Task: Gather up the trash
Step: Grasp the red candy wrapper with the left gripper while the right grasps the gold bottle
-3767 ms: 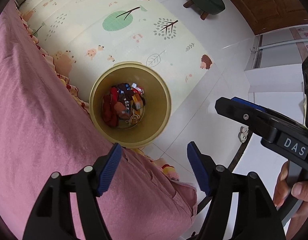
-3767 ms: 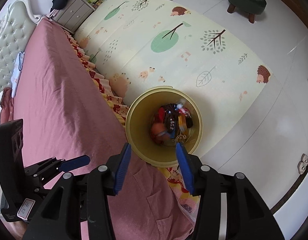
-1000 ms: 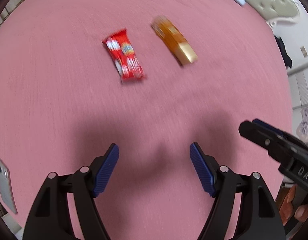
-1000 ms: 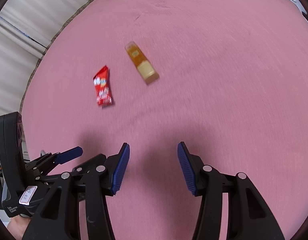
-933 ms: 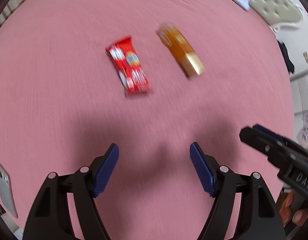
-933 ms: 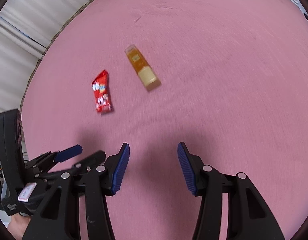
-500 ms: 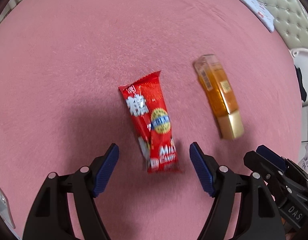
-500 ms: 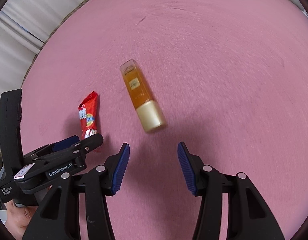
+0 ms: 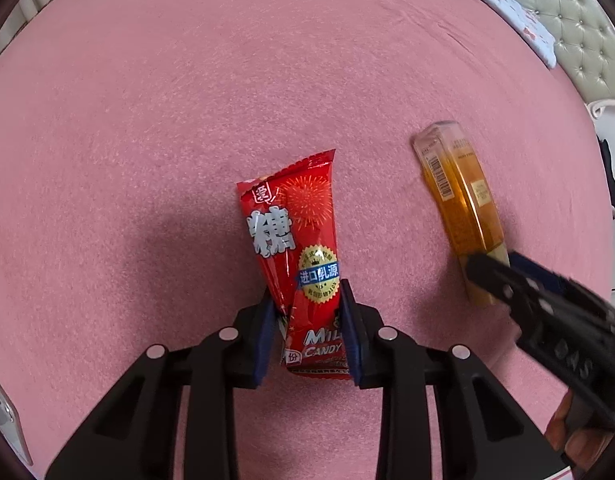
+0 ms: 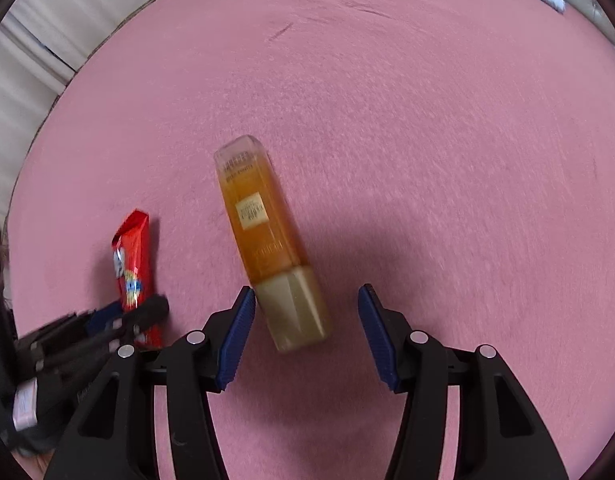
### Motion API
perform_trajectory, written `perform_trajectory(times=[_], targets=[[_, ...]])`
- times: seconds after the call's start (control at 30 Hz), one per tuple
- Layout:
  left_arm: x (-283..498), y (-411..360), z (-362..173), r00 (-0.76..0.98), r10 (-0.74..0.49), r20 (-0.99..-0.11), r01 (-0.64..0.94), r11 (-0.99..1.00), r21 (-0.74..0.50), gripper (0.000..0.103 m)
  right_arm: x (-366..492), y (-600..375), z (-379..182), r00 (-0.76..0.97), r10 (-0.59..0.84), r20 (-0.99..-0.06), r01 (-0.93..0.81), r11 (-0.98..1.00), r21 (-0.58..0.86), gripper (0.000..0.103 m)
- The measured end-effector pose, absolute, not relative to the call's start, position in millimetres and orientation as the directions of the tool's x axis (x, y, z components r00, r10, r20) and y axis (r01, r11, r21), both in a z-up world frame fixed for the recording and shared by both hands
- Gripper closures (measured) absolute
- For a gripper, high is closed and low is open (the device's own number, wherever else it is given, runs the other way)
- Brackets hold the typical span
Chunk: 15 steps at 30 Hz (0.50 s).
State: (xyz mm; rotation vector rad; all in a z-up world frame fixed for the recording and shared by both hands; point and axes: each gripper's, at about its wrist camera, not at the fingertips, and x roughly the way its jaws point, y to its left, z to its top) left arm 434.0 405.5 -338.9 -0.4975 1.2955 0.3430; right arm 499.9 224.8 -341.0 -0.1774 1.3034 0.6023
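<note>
On the pink bedspread [image 9: 147,120], the left gripper [image 9: 309,332] is closing, apparently pinching the red candy wrapper [image 9: 299,256], while the right gripper [image 10: 305,336] is straddling the amber bottle [image 10: 267,236], jaws spread.

You have a matt, fuzzy pink cloth bedspread [image 9: 147,100] under everything. The candy wrapper [image 9: 303,268] is glossy red printed plastic film, creased and shiny. The amber bottle [image 10: 267,232] looks like clear, smooth plastic with a paler satin cap. Your gripper frames are matt black plastic with ribbed blue pads [image 10: 235,340] and silvery metal pins.
</note>
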Motion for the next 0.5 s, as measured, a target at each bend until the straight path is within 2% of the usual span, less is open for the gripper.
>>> perform_trajectory(times=[0.2, 0.23, 0.27, 0.5], targets=[[431, 405, -340, 0.24, -0.043, -0.97, -0.521, 0.837, -0.166, 0.073, 507, 248, -344, 0.167, 0.283, -0.944, -0.519, 0.839, 0.16, 0.052], [430, 404, -340, 0.24, -0.038, -0.97, -0.52, 0.839, -0.161, 0.073, 507, 249, -345, 0.167, 0.283, -0.945, -0.519, 0.84, 0.16, 0.056], [433, 407, -339, 0.242, -0.035, -0.97, -0.519, 0.84, -0.159, 0.073, 507, 248, -345, 0.169, 0.281, -0.945, -0.517, 0.841, 0.157, 0.067], [415, 396, -340, 0.28, -0.061, -0.958, -0.524, 0.827, -0.205, 0.074, 475, 217, -348, 0.108, 0.315, -0.943, -0.475, 0.849, 0.23, 0.068]])
